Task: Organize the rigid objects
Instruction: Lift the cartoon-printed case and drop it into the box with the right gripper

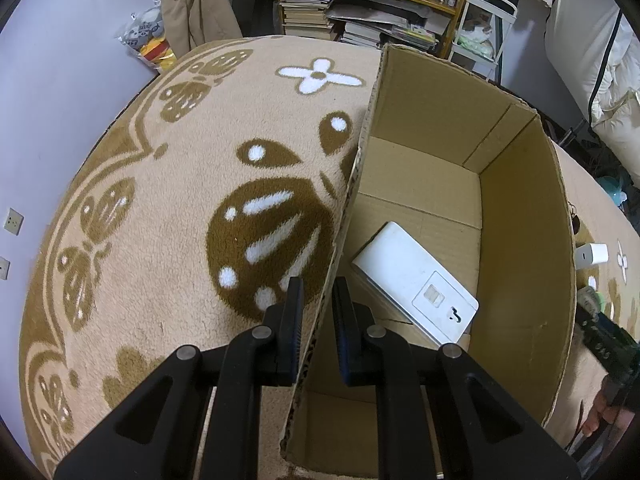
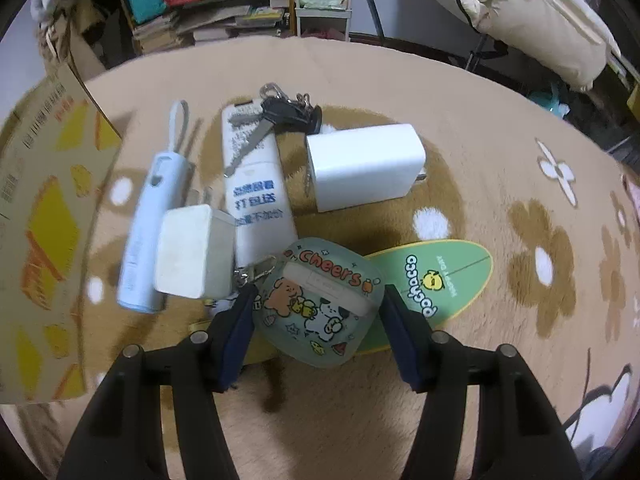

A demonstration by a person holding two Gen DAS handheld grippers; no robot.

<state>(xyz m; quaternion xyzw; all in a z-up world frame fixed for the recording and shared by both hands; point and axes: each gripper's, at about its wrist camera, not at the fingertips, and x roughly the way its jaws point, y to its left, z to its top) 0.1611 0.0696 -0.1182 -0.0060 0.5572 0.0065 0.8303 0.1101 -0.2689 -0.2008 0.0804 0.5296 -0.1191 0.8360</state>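
Observation:
An open cardboard box (image 1: 520, 240) stands on the patterned rug (image 1: 180, 200), with a flat white device (image 1: 416, 280) lying inside it. My left gripper (image 1: 318, 292) is shut on the box's left wall, one finger on each side. In the right wrist view a green earbud case (image 2: 320, 312) with cartoon animals sits between the fingers of my right gripper (image 2: 316, 296), both pads against its sides. Beyond it lie a small white charger (image 2: 196, 250), a pale-blue tube (image 2: 150, 232), a long white block with blue print (image 2: 256, 200), keys (image 2: 280, 114) and a bigger white charger (image 2: 362, 166).
A green leaf-shaped card (image 2: 440, 280) lies under the case's right side. The printed outside of the box (image 2: 44, 220) rises close on the left. Shelves of books (image 1: 316, 12) and pale bedding (image 1: 600, 60) stand beyond the rug.

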